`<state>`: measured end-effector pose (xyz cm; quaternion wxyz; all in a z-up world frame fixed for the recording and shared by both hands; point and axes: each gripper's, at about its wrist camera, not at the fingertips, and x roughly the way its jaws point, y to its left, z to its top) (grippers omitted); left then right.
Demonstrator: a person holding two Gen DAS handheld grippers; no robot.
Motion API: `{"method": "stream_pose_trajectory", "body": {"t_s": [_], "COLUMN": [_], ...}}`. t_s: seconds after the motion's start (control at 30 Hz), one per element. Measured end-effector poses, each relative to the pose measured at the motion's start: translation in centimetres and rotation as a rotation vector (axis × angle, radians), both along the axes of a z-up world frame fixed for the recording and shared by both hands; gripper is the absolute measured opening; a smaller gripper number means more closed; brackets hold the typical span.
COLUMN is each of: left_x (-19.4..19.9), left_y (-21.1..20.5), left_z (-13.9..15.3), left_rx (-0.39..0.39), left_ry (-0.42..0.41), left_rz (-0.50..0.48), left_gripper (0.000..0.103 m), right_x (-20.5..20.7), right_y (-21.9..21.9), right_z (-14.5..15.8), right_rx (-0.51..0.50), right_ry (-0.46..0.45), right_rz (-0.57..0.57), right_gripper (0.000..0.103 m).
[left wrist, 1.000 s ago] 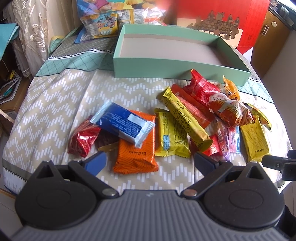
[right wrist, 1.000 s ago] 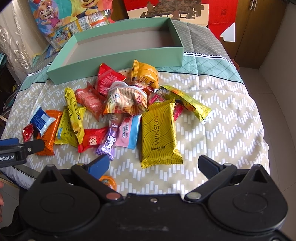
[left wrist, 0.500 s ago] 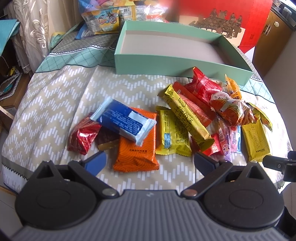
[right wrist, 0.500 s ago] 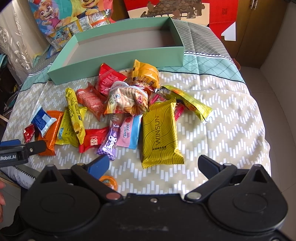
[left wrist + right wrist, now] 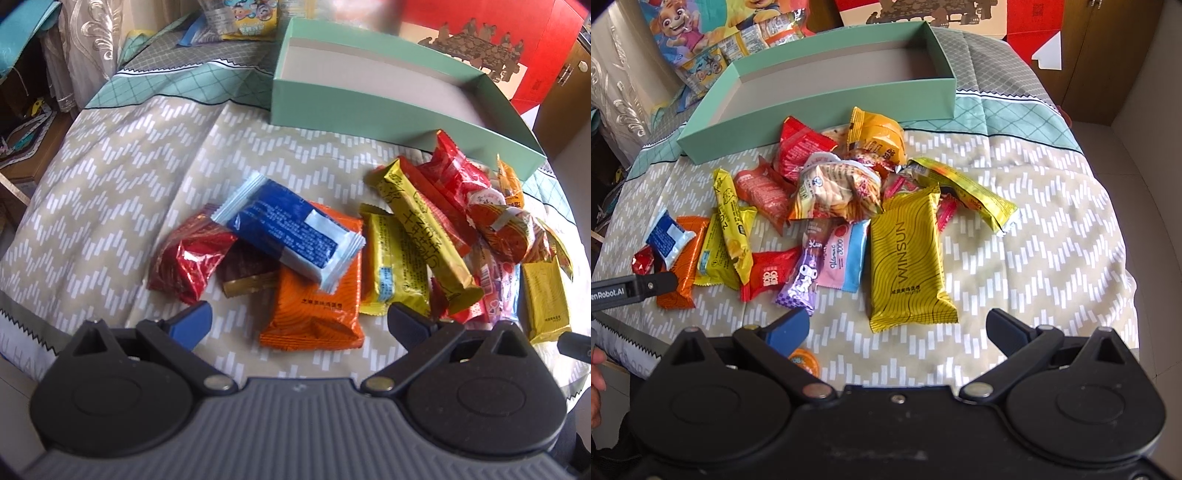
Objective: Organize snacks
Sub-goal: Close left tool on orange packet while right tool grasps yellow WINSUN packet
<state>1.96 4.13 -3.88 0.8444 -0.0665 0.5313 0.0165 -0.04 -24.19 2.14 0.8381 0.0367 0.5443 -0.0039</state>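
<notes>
Several wrapped snacks lie in a loose pile on the patterned cloth in front of an empty mint-green box (image 5: 388,114) (image 5: 827,107). My left gripper (image 5: 299,321) is open and empty, low over the orange packet (image 5: 317,291), with the blue-and-white packet (image 5: 288,232) and a red foil packet (image 5: 188,254) just beyond. My right gripper (image 5: 897,328) is open and empty, just short of the yellow WINSUN packet (image 5: 905,258). A purple packet (image 5: 801,280) and a pink-blue packet (image 5: 842,254) lie to its left. A small orange round sweet (image 5: 803,362) sits under the right gripper's left finger.
Cartoon-printed snack bags (image 5: 713,48) lie behind the box on the left. A red gift box (image 5: 480,48) stands behind it. The table edge drops off at left and right, with a wooden cabinet (image 5: 1108,55) at the far right. The left gripper's tip (image 5: 631,286) shows at the right view's left edge.
My left gripper has moved forward and lower toward the orange and blue packets. My right gripper has edged slightly forward. Both stay open; no snack has moved.
</notes>
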Motion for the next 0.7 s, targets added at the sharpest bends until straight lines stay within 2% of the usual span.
{"method": "stream_pose_trajectory", "body": {"t_s": [0.07,0.13,0.2,0.33,0.4,0.43,0.47,0.5,0.53,0.63,0.7], "left_x": [0.1,0.3,0.6,1.3,1.7,1.9,2.1,2.3,2.4,2.9,3.4], "left_y": [0.2,0.1,-0.2,-1.4,-1.8,-1.8,-1.8,-1.8,-1.8,-2.1,-1.9], "left_z": [-0.3,-0.4,-0.4,-0.8,-1.3,-1.5,-1.7,-1.8,-1.8,-1.4,-1.2], "left_rx": [0.001,0.003,-0.003,0.003,0.010,0.006,-0.002,-0.012,-0.022,-0.007,-0.016], "left_ry": [-0.012,-0.022,-0.027,-0.027,-0.019,-0.015,-0.013,-0.014,-0.022,-0.060,-0.068], "left_rz": [-0.003,-0.013,-0.028,-0.071,-0.077,-0.077,-0.078,-0.083,-0.089,-0.110,-0.112], "left_gripper": [0.099,0.087,0.083,0.083,0.083,0.083,0.082,0.076,0.067,0.052,0.051], "right_x": [0.1,0.2,0.3,0.8,1.0,1.2,1.4,1.7,1.9,2.5,2.9], "right_y": [-0.4,-0.7,-0.9,-1.5,-1.6,-1.7,-1.7,-1.6,-1.6,-1.2,-0.8], "right_z": [-0.2,-0.3,-0.4,-0.7,-1.0,-1.2,-1.5,-1.8,-2.1,-2.8,-3.0], "right_rx": [0.009,0.015,0.015,0.010,0.007,0.001,-0.005,-0.017,-0.022,-0.039,-0.058], "right_ry": [-0.003,-0.016,-0.029,-0.063,-0.075,-0.073,-0.070,-0.062,-0.054,-0.041,-0.045], "right_rz": [-0.013,-0.021,-0.025,-0.029,-0.023,-0.023,-0.020,-0.016,-0.015,-0.007,0.005], "right_gripper": [0.103,0.103,0.103,0.101,0.087,0.085,0.077,0.070,0.069,0.067,0.067]}}
